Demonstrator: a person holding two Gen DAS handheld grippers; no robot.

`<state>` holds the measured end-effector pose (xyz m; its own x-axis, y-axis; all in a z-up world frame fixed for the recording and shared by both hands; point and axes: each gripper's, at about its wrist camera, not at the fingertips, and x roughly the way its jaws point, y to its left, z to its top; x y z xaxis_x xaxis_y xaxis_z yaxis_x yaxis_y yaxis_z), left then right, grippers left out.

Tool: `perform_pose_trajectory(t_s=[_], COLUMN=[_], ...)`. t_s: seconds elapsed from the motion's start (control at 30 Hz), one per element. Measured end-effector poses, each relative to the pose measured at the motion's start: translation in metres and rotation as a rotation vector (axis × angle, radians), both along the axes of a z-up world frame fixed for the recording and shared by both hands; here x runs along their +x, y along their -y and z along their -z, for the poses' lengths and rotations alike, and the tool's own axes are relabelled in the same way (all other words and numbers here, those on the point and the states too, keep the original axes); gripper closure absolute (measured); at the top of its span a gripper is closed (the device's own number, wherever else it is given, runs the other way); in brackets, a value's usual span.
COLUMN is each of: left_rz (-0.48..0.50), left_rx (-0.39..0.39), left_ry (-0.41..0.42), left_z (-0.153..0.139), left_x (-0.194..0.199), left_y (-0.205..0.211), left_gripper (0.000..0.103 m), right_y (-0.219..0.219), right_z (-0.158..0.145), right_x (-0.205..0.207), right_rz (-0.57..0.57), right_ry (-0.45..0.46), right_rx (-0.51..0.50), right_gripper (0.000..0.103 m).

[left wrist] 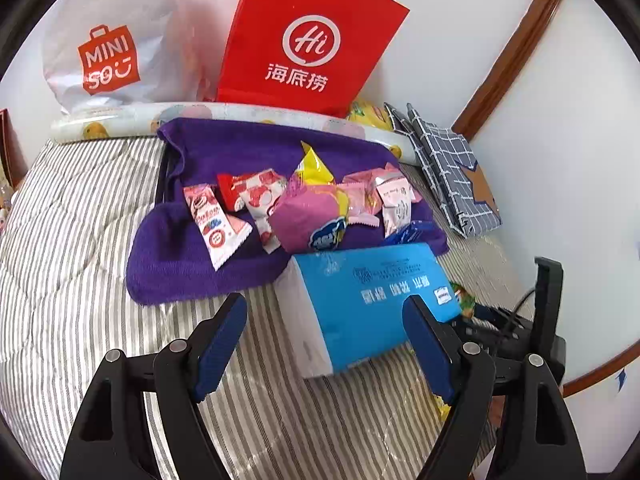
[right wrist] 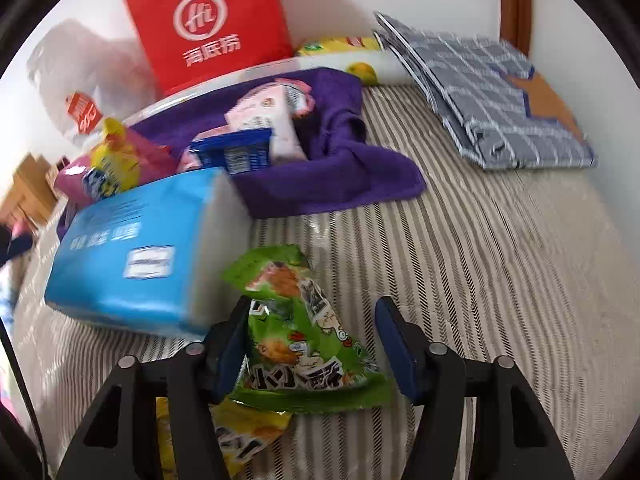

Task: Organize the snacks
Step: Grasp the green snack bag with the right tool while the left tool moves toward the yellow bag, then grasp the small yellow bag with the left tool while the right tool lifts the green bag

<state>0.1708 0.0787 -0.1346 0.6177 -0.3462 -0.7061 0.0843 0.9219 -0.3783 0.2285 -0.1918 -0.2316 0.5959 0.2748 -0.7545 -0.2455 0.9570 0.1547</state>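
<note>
Two grippers are at work, and neither has a firm hold of anything yet. The right gripper [right wrist: 310, 336] has its jaws partly apart around a green snack packet [right wrist: 304, 336] lying on the striped bedcover [right wrist: 480, 280]; the left finger sits against the packet's edge while the right finger stands clear of it, so the pads are not pressing from both sides. A yellow packet [right wrist: 240, 436] lies partly under the green one, just below the left finger. The left gripper [left wrist: 324, 328] hangs wide open above the bedcover, its right finger in front of the near corner of a blue tissue pack [left wrist: 368, 304], with nothing between the jaws that it grips.

Beyond the tissue pack, most of the snacks are already gathered on a purple towel [left wrist: 192, 264]: a pink-and-white wafer packet [left wrist: 216, 224], a red-and-white packet [left wrist: 256, 196], a big pink bag [left wrist: 308, 220], a yellow packet [left wrist: 314, 168] behind it, and some pale pink packets [left wrist: 394, 196] to the right. A small blue packet [right wrist: 236, 152] lies at the towel's near edge.

Judging from this, the sorting is well along but not finished: the green and yellow packets are still off the towel, beside the tissue pack, and need picking up. A red paper bag [left wrist: 312, 40] and a white shopping bag [left wrist: 116, 48] stand against the wall behind, with a folded checked cloth [right wrist: 500, 96] off to the right. Whether the snacks are meant to end up in a bag cannot be told.
</note>
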Motion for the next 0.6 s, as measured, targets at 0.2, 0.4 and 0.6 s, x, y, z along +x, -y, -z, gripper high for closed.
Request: perform_pose_trajectory(t_s=[0.2, 0.4, 0.6], left_rz=[0.053, 0.131, 0.214], left_rx=[-0.062, -0.064, -0.064], left_ry=[-0.030, -0.058, -0.082], left_z=[0.004, 0.010, 0.016], left_x=[-0.005, -0.012, -0.016], left_y=[0.014, 0.051, 0.092], left_gripper=[0.023, 0.024, 0.024], right_y=[0.022, 0.060, 0.092], right_z=[-0.013, -0.036, -0.052], right_x=[-0.010, -0.038, -0.061], right_rz=[0.055, 0.141, 0.206], right_ry=[0.055, 0.111, 0.153], right_rx=[0.011, 0.026, -0.011], right_gripper=[0.067, 0.067, 0.067])
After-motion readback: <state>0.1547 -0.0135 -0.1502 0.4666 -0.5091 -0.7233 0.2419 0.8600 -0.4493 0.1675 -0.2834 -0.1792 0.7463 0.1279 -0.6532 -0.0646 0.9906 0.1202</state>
